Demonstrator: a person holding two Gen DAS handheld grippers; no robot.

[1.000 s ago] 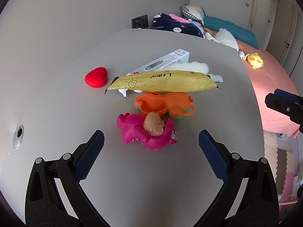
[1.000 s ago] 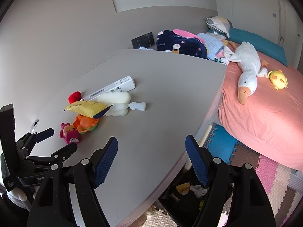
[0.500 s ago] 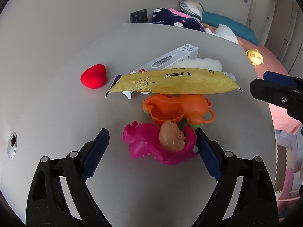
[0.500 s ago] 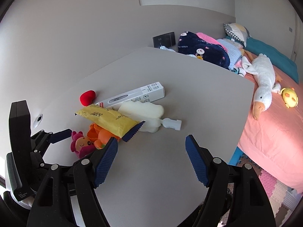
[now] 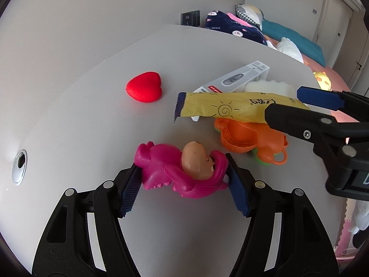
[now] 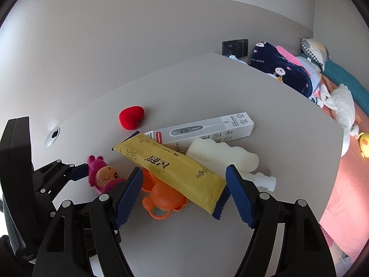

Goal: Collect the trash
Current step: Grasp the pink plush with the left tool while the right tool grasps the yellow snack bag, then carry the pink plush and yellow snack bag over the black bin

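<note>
**Left gripper closed on pink toy; right gripper open around yellow wrapper**

The grey table (image 6: 253, 87) carries all items in one cluster toward its left side. A bed with a pink cover (image 6: 346, 184) stands beyond the table's right edge.

The left gripper (image 5: 184, 177) has just been closing its jaws. Both blue pads now press the sides of the pink toy figure (image 5: 175, 173), which lies on the table surface between them. The right gripper (image 6: 184, 194) stands about half open. The near end of the yellow wrapper (image 6: 168, 170) lies between its pads; no pad is seen pressing on it.

The yellow wrapper, the task's item, lies slantwise on top of the cluster. It rests on the orange toy (image 6: 163, 198) and overlaps the white thermometer box (image 6: 203, 130). A white foam piece (image 6: 221, 157) lies just beside the wrapper, on the bed side, touching the box. A small white plastic part (image 6: 265, 181) lies at the foam's near end.

A red heart (image 6: 131, 116) sits apart from the cluster, toward the wall. A round metal fitting (image 6: 52, 136) is set in the table near its left edge.
</note>
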